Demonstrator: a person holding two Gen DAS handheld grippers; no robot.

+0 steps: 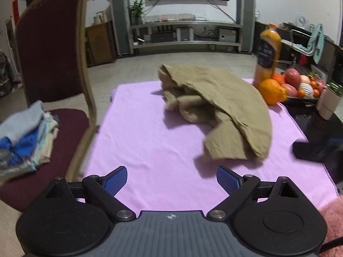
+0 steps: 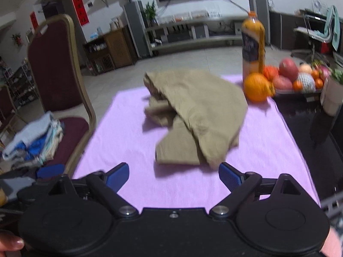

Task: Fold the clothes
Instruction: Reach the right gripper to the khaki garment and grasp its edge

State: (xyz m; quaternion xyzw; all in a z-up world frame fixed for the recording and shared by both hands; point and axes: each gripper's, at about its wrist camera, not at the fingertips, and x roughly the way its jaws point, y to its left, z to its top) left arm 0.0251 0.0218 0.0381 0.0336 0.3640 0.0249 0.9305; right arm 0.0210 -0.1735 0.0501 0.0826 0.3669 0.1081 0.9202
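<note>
A crumpled tan garment (image 1: 216, 109) (image 2: 197, 115) lies in a heap on the pink cloth (image 1: 150, 141) (image 2: 120, 141) that covers the table. My left gripper (image 1: 171, 180) is open above the cloth's near edge, well short of the garment, with nothing between its blue pads. My right gripper (image 2: 173, 176) is open too. Its right fingertip (image 2: 227, 171) sits just short of the garment's near corner; I cannot tell whether they touch.
A maroon chair (image 1: 49, 49) (image 2: 53, 64) at the left carries a stack of folded clothes (image 1: 25, 137) (image 2: 34, 141). At the back right stand an orange juice bottle (image 1: 268, 51) (image 2: 253, 42), a fruit tray (image 1: 295, 85) (image 2: 298, 81) and a white cup (image 1: 330, 100).
</note>
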